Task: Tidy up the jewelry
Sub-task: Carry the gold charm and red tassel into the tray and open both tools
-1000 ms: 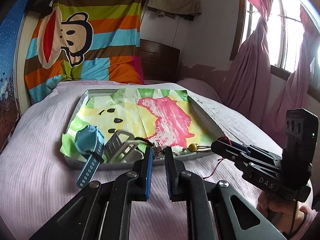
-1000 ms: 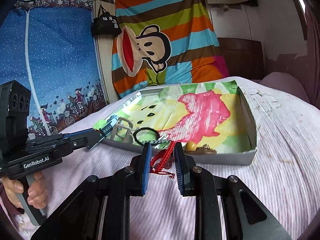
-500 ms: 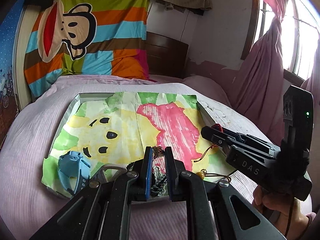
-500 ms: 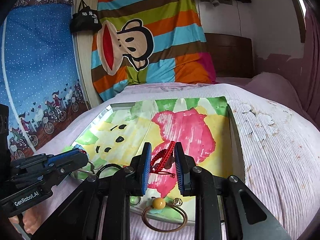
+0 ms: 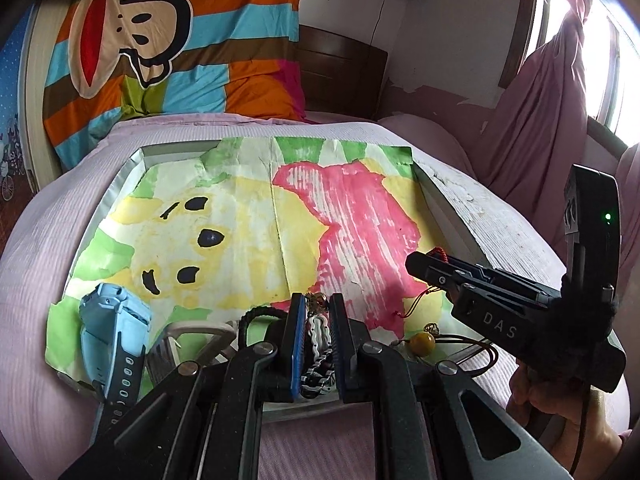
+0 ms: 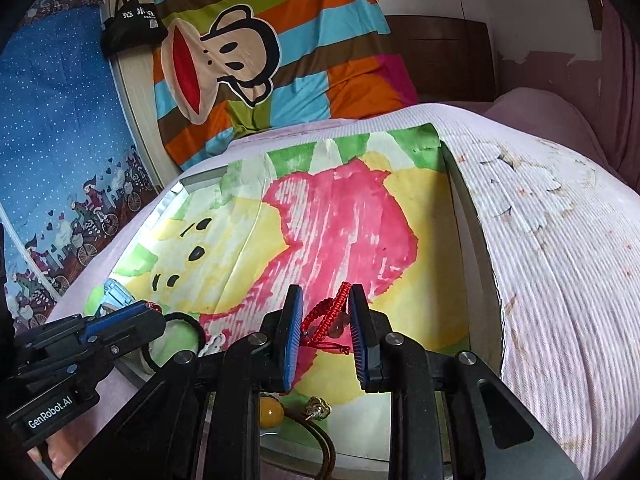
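**Both grippers carried their bracelets in over the tray**

The left gripper (image 5: 315,312) was clamped on a black-and-white bracelet (image 5: 318,344), which hung between its blue pads above the tray's near edge. The right gripper (image 6: 325,320) pinched a red braided bracelet (image 6: 326,316), held over the pink patch of the painted paper (image 5: 224,216) lining the tray (image 5: 132,160).

A second before, both grippers sat lower and nearer the person, short of the tray's front wall, with the red bracelet over the pink bedspread (image 6: 560,280). By this moment both had risen and advanced, so the views looked down into the tray, and the right gripper reached well inside its right half. Their grips on the bracelets were unchanged.

The rest lay where it had been, along the near edge: a blue watch (image 5: 112,332) at the left corner with its strap trailing over the rim, a grey clasp piece (image 5: 192,344) beside it, a black hair tie (image 6: 180,336), and a brown cord with a yellow bead (image 5: 423,343) toward the right.
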`<control>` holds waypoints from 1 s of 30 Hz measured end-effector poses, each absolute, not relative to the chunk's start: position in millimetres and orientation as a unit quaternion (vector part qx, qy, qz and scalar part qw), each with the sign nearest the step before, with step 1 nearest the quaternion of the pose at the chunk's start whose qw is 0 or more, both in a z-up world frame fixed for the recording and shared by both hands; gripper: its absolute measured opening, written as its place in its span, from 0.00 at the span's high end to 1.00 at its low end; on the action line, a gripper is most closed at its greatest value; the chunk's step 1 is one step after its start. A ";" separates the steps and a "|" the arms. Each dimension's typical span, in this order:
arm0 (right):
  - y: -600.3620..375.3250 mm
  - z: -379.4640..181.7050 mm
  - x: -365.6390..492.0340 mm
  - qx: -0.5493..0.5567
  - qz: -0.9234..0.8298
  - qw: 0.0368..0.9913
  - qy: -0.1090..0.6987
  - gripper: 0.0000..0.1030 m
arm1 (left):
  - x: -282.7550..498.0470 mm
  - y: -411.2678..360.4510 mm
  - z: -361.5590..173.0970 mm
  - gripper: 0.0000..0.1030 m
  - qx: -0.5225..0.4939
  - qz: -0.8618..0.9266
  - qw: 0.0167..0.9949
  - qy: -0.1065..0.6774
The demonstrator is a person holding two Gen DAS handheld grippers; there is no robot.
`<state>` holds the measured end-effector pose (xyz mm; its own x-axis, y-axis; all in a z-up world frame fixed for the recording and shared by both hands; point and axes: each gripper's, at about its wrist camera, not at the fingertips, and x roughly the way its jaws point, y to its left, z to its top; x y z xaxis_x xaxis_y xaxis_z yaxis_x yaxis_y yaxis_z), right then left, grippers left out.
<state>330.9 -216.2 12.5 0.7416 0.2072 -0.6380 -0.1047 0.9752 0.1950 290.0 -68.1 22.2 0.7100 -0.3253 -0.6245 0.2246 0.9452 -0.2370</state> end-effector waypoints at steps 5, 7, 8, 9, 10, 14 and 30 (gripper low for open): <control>-217.8 -3.5 332.7 0.074 0.085 0.927 0.358 0.80 | 289.7 -74.3 15.9 0.89 -0.061 -0.152 0.919 0.360; -213.6 -5.5 330.8 0.065 0.096 0.929 0.353 0.80 | 289.3 -77.0 14.8 0.89 -0.050 -0.152 0.919 0.361; -211.9 -6.6 329.6 0.059 0.097 0.929 0.353 0.80 | 288.9 -77.7 14.4 0.89 -0.049 -0.152 0.919 0.361; -210.1 -7.9 329.0 0.054 0.098 0.929 0.354 0.80 | 289.0 -77.4 13.7 0.89 -0.052 -0.153 0.918 0.363; -207.6 -8.6 327.9 0.049 0.098 0.930 0.350 0.79 | 289.4 -76.8 12.4 0.89 -0.057 -0.154 0.917 0.365; -210.2 -8.1 324.4 0.052 0.105 0.932 0.344 0.79 | 291.2 -71.2 4.8 0.88 -0.071 -0.150 0.913 0.373; -215.4 -10.0 318.0 0.049 0.114 0.934 0.335 0.72 | 290.3 -57.7 -2.7 0.87 -0.116 -0.157 0.909 0.369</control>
<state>318.0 -215.4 -10.0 0.7487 0.2470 -0.6152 -0.1806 0.9689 0.1692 290.3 -57.7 -2.7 0.6780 -0.3716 -0.6342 0.2006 0.9236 -0.3267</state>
